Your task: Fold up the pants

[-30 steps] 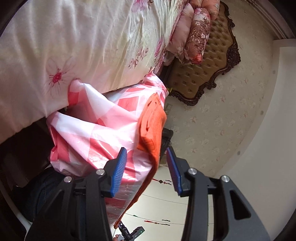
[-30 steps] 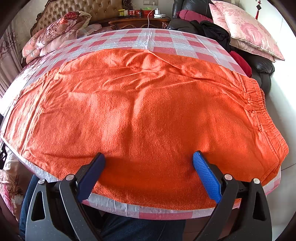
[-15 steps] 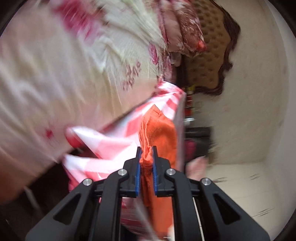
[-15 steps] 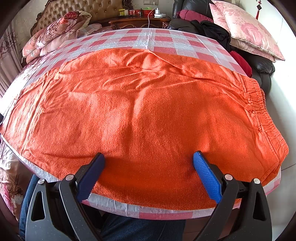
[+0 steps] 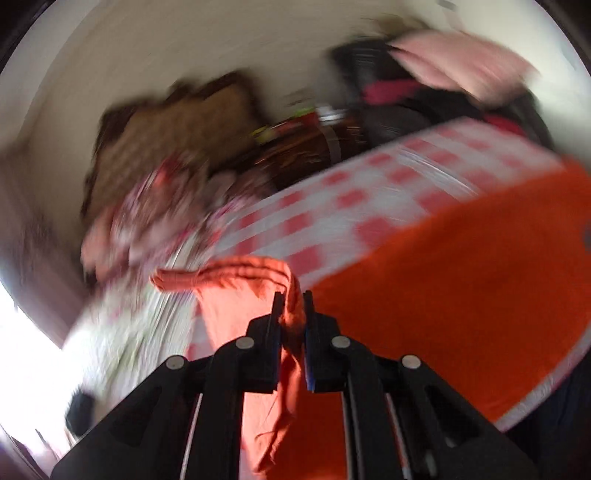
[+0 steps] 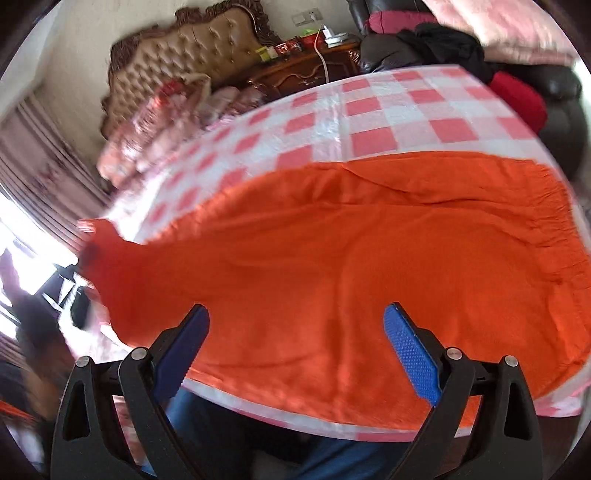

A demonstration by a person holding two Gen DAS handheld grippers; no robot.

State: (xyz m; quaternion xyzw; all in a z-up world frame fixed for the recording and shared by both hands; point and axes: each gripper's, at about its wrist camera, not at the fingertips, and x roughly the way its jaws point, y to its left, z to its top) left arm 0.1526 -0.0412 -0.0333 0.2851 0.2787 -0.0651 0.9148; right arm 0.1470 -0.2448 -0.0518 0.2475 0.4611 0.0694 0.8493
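Orange pants [image 6: 332,258] lie spread across a table covered with a pink-and-white checked cloth [image 6: 388,110], waistband at the right. In the blurred left wrist view, my left gripper [image 5: 293,314] is shut on the leg end of the orange pants [image 5: 461,295], and that end is lifted clear of the cloth. The raised leg end shows at the far left of the right wrist view. My right gripper [image 6: 295,347] is open above the near edge of the pants, with nothing between its blue pads [image 6: 412,354].
A tufted headboard [image 6: 192,51] and flowered bedding [image 6: 162,122] lie beyond the table at the left. A dark wooden nightstand [image 6: 306,70] stands behind. Black and red clothes and pink pillows [image 6: 498,26] are piled at the right. A person's jeans [image 6: 332,458] show under the near edge.
My left gripper closed on the pants' leg end and swung it up over the table. My right gripper rose and tilted, still open; more of the checked cloth now shows.
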